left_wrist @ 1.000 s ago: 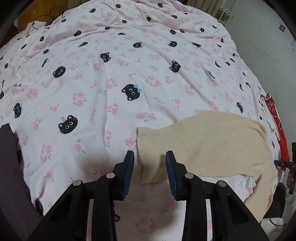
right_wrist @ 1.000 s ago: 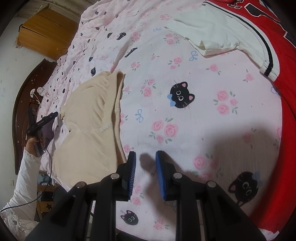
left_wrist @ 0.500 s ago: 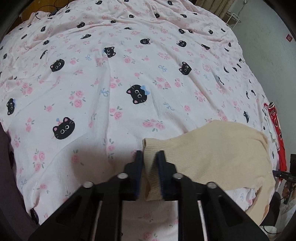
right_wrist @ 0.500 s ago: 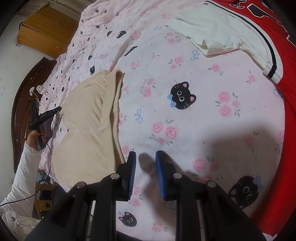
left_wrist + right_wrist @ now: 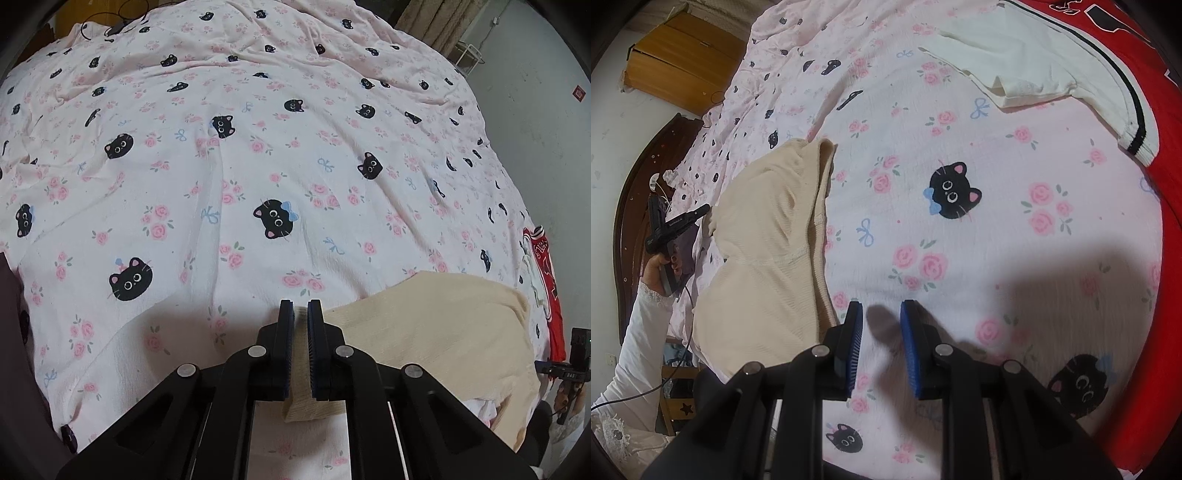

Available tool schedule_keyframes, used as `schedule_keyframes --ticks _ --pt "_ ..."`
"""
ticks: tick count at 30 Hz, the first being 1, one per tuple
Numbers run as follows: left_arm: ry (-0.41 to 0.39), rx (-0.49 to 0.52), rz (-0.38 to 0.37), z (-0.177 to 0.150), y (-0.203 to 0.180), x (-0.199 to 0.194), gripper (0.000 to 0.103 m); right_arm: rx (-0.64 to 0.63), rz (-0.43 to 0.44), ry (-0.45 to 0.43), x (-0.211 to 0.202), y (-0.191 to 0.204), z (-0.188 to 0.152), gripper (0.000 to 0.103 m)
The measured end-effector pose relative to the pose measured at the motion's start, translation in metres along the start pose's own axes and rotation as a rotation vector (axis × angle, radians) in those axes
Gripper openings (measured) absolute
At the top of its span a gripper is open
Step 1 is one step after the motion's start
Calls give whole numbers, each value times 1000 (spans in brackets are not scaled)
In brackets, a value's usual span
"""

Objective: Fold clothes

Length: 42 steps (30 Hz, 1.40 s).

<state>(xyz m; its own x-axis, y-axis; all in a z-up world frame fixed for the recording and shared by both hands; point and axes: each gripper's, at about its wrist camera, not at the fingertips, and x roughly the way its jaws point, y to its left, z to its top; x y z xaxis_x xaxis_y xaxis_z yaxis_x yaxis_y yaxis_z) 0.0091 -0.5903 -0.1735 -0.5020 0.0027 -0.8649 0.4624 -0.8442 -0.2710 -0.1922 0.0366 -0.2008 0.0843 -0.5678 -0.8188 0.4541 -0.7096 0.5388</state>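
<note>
Ahead of both sets of jaws, wide pink bedsheet (image 5: 258, 155) with black cat faces and roses, largely bare, running off the picture on every side; plenty of open room there. To the right of the left jaws, beige sweater (image 5: 436, 332) lying flat, its lower part cut off by the gripper body and frame edge; seen again left of the right jaws (image 5: 764, 254). Far right of the right jaws, red and white jersey (image 5: 1145, 74), mostly out of frame. Left gripper (image 5: 301, 314) clenched on the sweater's cuff edge, fabric pinched between the pads. Right gripper (image 5: 881, 314) slack, jaws a little apart over bare sheet, nothing between them, sweater hem just beside the left finger. Far left, person's hand (image 5: 661, 266) partly hidden behind its handle.
</note>
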Motion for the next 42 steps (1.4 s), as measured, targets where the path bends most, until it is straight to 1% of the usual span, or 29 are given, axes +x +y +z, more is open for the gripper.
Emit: schedule_keyframes --ticks 1,3,5,7,12,13,14,15,16,19,23,28,30,34,38,42 --pt "3 0 9 0 0 0 6 0 0 0 0 -1 0 22" --pt "13 -5 17 -2 0 0 10 1 1 1 0 -1 0 23" --pt "20 -13 22 -5 2 0 23 1 1 1 1 -1 1 22" --pt "26 -16 11 -8 4 -1 27 0 0 2 1 -1 2 22" --pt "53 8 -16 -14 -1 1 26 -1 -1 3 3 1 5 22" --pt "59 12 -24 -14 -2 2 24 -2 -2 3 4 1 5 22" --pt "51 22 -24 -15 -4 2 13 -1 -2 3 4 1 5 23" --pt "50 26 -25 -15 -6 2 7 0 -2 3 4 2 5 23" --pt "50 29 -26 -15 -8 3 2 0 -2 3 5 2 6 22" --pt "38 19 -35 -12 -9 3 2 -2 -3 4 5 3 6 23" --pt "14 1 -30 -6 -9 0 2 -3 -3 5 4 3 6 22" --pt "-41 -40 -16 2 -3 -8 2 -2 -1 5 5 1 6 22" --pt "-46 -56 -18 5 0 -7 2 -2 -1 5 6 1 5 22" --pt "-27 -54 21 5 2 5 2 -2 -4 6 4 1 4 22" --pt "14 -99 60 -2 12 22 3 1 -3 3 3 0 4 22" --pt "15 -129 63 -10 19 28 8 4 0 1 2 0 4 22"
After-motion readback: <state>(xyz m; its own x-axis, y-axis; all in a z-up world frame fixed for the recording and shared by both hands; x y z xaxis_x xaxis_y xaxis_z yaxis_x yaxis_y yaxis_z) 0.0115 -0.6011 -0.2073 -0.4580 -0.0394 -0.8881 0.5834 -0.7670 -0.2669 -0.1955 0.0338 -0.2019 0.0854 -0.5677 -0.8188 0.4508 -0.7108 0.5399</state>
